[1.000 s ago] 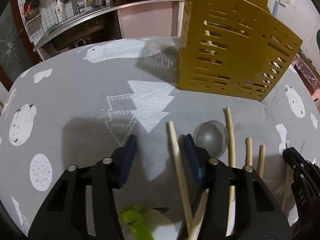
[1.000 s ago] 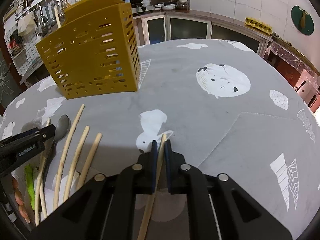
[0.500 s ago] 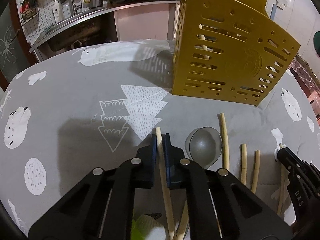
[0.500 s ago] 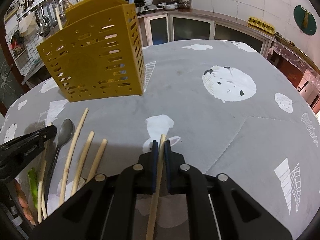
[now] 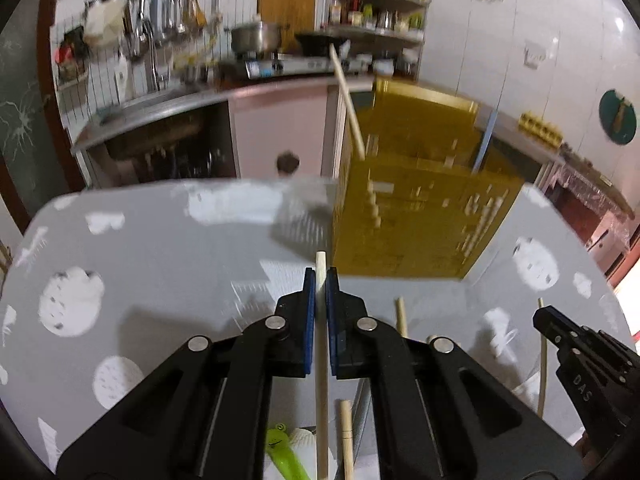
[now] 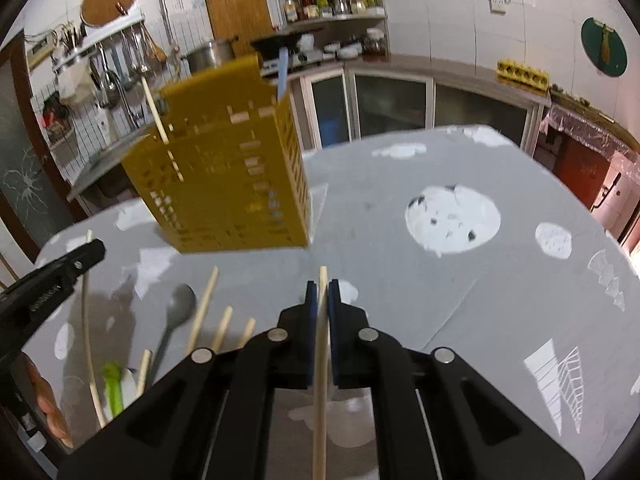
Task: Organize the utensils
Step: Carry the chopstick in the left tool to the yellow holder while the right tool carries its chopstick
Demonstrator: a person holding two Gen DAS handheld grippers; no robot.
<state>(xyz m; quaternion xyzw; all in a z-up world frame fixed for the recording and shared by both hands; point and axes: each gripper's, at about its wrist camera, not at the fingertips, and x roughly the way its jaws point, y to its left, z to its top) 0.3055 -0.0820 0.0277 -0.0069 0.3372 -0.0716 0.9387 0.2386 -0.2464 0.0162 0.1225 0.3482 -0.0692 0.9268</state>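
Observation:
My left gripper [image 5: 320, 280] is shut on a pale wooden chopstick [image 5: 321, 360] lifted off the grey tablecloth [image 5: 160, 260]. My right gripper [image 6: 322, 292] is shut on another wooden chopstick [image 6: 320, 380], also raised. A yellow slotted utensil holder [image 5: 416, 204] [image 6: 224, 176] stands ahead of both, with a chopstick [image 6: 154, 108] and a blue handle [image 6: 282, 72] sticking out of it. Left on the cloth are several chopsticks [image 6: 204, 308], a grey spoon [image 6: 176, 316] and a green frog-topped utensil [image 6: 112, 388]. The right gripper shows at the right edge of the left wrist view [image 5: 548, 322].
The round table carries a grey cloth with white animal and tree prints [image 6: 452, 220]. Behind it runs a kitchen counter with a sink, hanging utensils [image 5: 160, 40], a pot [image 5: 256, 38] and shelves of jars. A hand [image 6: 44, 404] shows at the lower left of the right wrist view.
The left gripper closed on a chopstick and lifted it, tilting up so the kitchen wall shows. The right gripper, holding its chopstick throughout, rose too.

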